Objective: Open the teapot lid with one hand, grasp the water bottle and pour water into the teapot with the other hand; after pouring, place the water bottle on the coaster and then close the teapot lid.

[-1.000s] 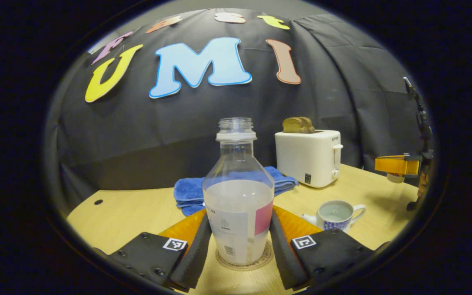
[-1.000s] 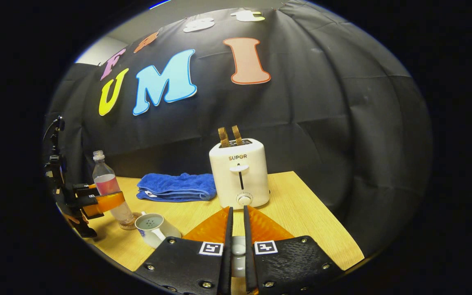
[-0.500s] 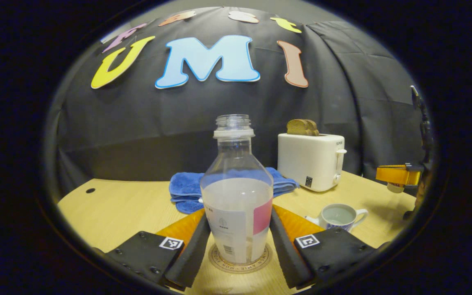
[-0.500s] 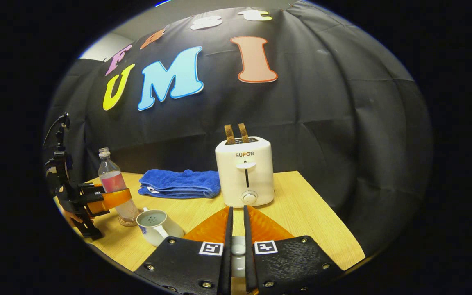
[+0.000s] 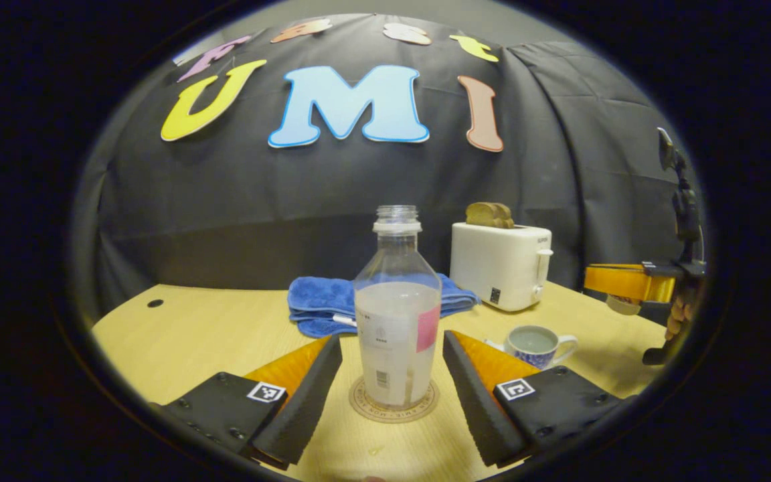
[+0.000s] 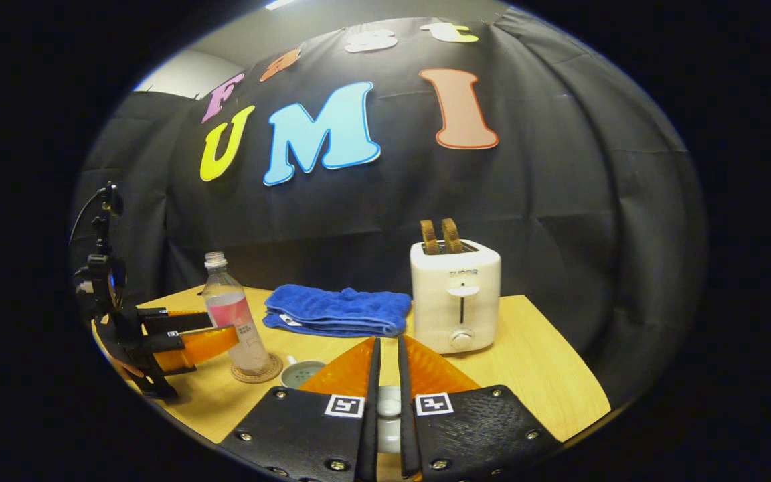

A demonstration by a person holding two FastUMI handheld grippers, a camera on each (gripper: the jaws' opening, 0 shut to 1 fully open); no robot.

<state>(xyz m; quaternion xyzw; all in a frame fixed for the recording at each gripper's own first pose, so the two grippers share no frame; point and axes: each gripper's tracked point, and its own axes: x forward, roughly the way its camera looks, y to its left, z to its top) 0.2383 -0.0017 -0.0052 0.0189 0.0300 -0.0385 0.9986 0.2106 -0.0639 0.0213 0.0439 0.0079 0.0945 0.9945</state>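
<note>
Surface: a pale wooden surface (image 5: 211, 328) before the black cloth wall carries everything you need.
Water bottle: the water bottle (image 5: 397, 314) stands upright on the coaster (image 5: 393, 410), uncapped and part full; that placement looks done.
Left gripper: your left gripper (image 5: 392, 381) has its jaws open, one on each side of the bottle and clear of it. Draw straight back so neither finger clips the bottle.
Teapot: the teapot (image 5: 536, 345) sits just right of the coaster, mouth open, water inside.
Lid: your right gripper (image 6: 385, 408) has its jaws nearly closed on a small pale piece, which I judge to be the lid (image 6: 389, 402).
Next step: bring the lid level over the teapot's mouth, lower it until seated, then release.
Beyond: the blue towel (image 5: 332, 304) and toaster (image 5: 500, 264) stand behind, well out of your path.
</note>
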